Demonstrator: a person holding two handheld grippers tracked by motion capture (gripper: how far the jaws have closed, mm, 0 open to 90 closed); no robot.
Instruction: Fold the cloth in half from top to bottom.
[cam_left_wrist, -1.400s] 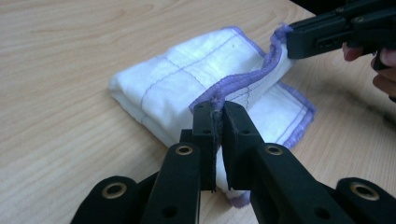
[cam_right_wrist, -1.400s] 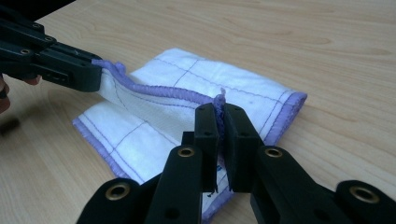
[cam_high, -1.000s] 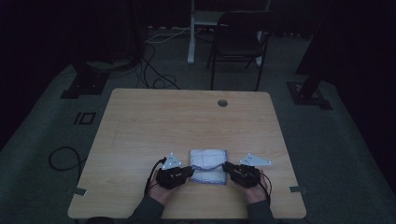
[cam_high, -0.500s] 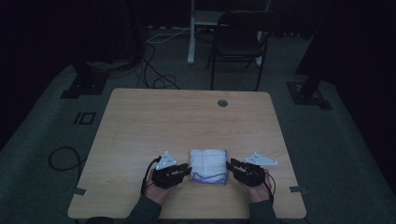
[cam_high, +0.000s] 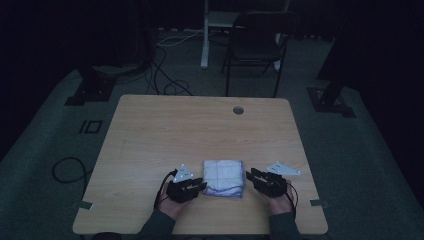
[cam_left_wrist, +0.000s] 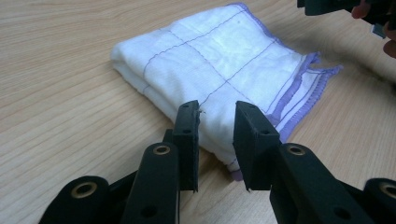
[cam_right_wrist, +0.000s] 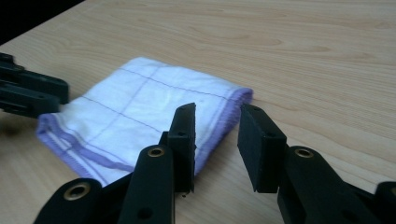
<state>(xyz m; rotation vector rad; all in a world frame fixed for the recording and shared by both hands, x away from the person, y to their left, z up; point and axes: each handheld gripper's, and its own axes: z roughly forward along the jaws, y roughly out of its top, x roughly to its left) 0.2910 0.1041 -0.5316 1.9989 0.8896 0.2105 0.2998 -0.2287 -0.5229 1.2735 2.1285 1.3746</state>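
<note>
Folded cloth between two open hand-held grippers on the worktop.

A folded white cloth (cam_high: 223, 177) with purple stitching and a purple hem lies flat low in the high view, near the front edge of the wooden worktop (cam_high: 200, 130). The left hand-held gripper (cam_high: 199, 186) sits just beside the cloth's lower left, its jaws parted and holding nothing; in its own view the cloth's near edge shows between them. The right hand-held gripper (cam_high: 251, 175) sits just beside the cloth's right edge, jaws likewise apart and empty. A dark chair (cam_high: 257, 45) stands at the top centre, on the floor beyond the worktop.
</note>
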